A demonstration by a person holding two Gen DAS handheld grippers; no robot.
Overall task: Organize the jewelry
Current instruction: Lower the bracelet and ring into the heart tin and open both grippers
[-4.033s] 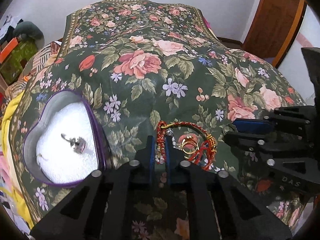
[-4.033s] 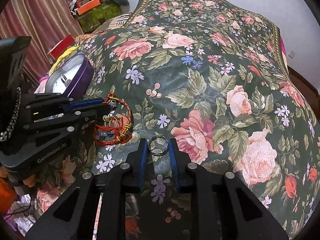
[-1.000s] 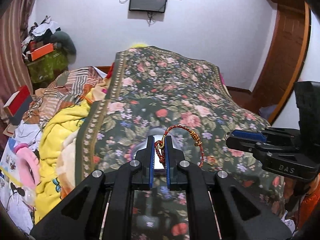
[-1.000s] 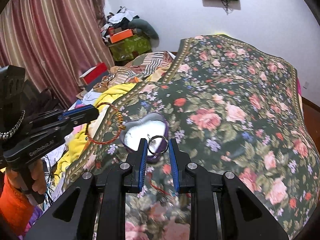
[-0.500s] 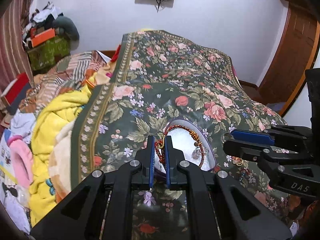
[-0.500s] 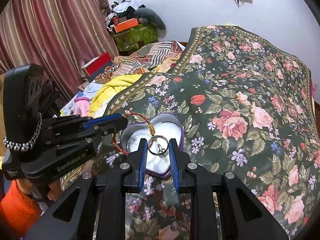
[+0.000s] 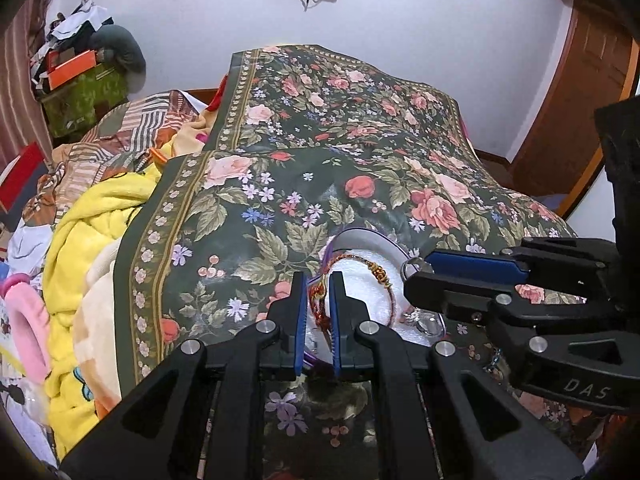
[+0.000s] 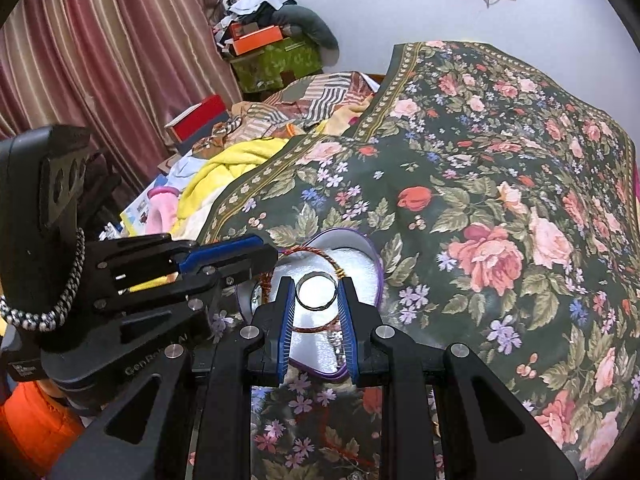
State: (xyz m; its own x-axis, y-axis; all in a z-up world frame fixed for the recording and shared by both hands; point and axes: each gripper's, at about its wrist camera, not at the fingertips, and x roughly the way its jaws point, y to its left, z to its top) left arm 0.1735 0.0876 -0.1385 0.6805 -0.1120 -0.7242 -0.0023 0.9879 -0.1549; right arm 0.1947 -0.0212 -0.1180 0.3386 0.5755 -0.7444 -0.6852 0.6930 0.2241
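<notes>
A purple heart-shaped box (image 7: pixel 362 240) with a white lining sits on the floral bedspread; it also shows in the right wrist view (image 8: pixel 376 266). My left gripper (image 7: pixel 319 290) is shut on a red and gold thread bracelet (image 7: pixel 380 276), which hangs down into the box. My right gripper (image 8: pixel 317 291) is shut on a silver ring (image 8: pixel 317 291) and holds it just over the box lining. The right gripper (image 7: pixel 416 270) enters the left wrist view from the right, with the ring at its tip. A small silver piece (image 7: pixel 424 322) lies in the box.
The dark floral bedspread (image 7: pixel 360 140) covers the bed. Yellow and striped blankets (image 7: pixel 92 224) pile up at its left edge. A green box with clutter (image 8: pixel 276 60) stands by the far wall, with a red curtain (image 8: pixel 100 60) to the left and a wooden door (image 7: pixel 580 92) to the right.
Both grippers have come down and closer to the heart box. The bracelet now hangs into the box and the ring is held just above the lining.
</notes>
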